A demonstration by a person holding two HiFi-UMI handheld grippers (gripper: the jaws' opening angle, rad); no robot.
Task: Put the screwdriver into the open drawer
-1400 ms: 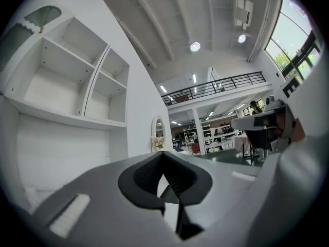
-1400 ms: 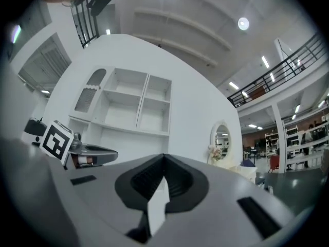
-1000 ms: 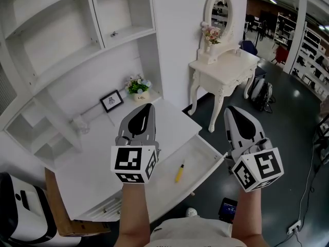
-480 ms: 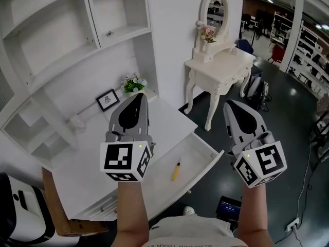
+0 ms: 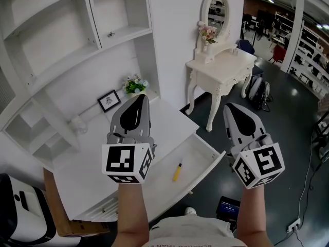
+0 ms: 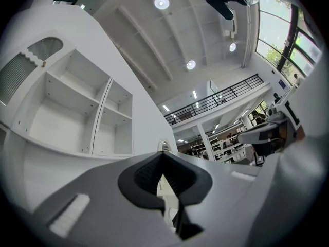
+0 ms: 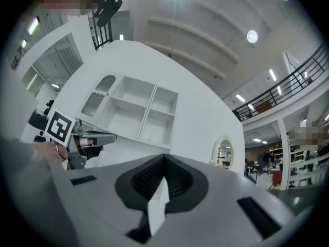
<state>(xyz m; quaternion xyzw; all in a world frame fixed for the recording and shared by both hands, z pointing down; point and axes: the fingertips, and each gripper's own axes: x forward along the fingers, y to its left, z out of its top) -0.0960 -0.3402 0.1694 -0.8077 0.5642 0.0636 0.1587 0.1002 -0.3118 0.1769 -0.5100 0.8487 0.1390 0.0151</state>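
Observation:
A yellow screwdriver (image 5: 177, 171) with a dark tip lies inside the open white drawer (image 5: 201, 154), which is pulled out from the white desk (image 5: 87, 174). Both grippers hang in the air above desk and drawer, apart from the screwdriver. My left gripper (image 5: 139, 98) is over the desk top, its jaws shut and empty; in the left gripper view its tips (image 6: 163, 156) meet with only room behind them. My right gripper (image 5: 230, 107) floats past the drawer's right end, over the floor. Its tips (image 7: 164, 159) also meet, with nothing between them.
On the desk's back stand a small flower pot (image 5: 135, 85) and a picture frame (image 5: 108, 100), under white shelving (image 5: 61, 40). A white dressing table with an oval mirror (image 5: 221, 60) stands to the right, a bag (image 5: 258, 94) beside it. A cardboard box (image 5: 69, 224) sits lower left.
My left gripper has risen a little and shifted slightly left in the head view. The right gripper and the screwdriver in the drawer have stayed put.

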